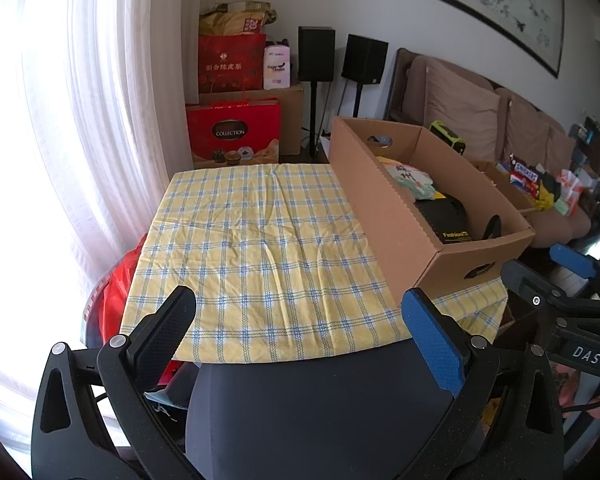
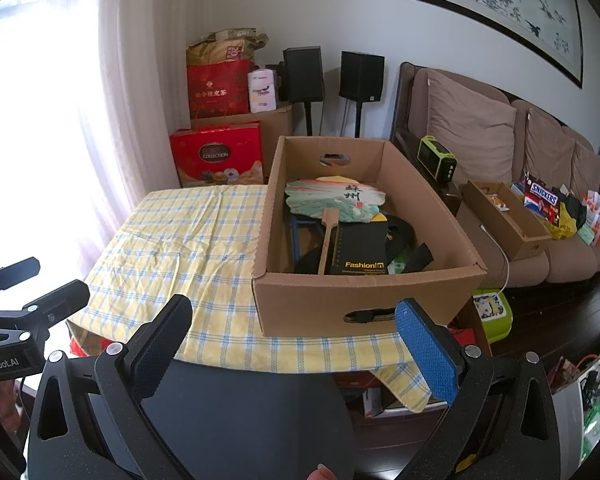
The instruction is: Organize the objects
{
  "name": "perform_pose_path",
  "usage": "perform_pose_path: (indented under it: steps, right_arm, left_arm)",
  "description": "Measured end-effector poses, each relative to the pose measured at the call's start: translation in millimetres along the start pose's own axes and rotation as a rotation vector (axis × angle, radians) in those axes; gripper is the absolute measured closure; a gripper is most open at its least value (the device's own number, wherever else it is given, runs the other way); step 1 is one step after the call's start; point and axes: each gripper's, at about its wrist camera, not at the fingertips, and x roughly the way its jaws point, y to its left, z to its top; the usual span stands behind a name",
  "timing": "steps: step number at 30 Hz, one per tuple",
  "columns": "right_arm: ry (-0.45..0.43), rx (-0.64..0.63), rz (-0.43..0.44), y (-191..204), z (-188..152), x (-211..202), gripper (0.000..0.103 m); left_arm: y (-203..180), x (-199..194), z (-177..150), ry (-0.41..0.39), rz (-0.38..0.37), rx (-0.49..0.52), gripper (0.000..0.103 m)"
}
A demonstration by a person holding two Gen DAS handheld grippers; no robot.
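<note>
A brown cardboard box (image 2: 364,300) stands on the right part of a table with a yellow and blue checked cloth (image 2: 172,240). Inside lie a painted hand fan (image 2: 332,200), a black "Fashion" card (image 2: 360,248) and dark items. The box also shows in the left wrist view (image 1: 388,216) on the cloth (image 1: 260,248). My left gripper (image 1: 300,328) is open and empty at the table's near edge. My right gripper (image 2: 296,336) is open and empty in front of the box. The left gripper shows at the right wrist view's left edge (image 2: 32,308).
Red gift boxes (image 2: 220,152) and two black speakers (image 2: 360,76) stand behind the table. A brown sofa (image 2: 500,140) on the right holds a smaller cardboard box (image 2: 504,216), snack packs (image 2: 544,200) and a green device (image 2: 436,158). White curtains (image 1: 80,120) hang at the left.
</note>
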Motion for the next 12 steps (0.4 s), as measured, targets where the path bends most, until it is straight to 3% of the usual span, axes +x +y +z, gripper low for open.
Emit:
perform_pose_path:
  steps: [12]
  right_arm:
    - [-0.003, 0.001, -0.003, 1.7, 0.7, -0.3, 0.000]
  left_arm:
    - [0.4, -3.2, 1.5, -0.004, 0.007, -0.001, 0.000]
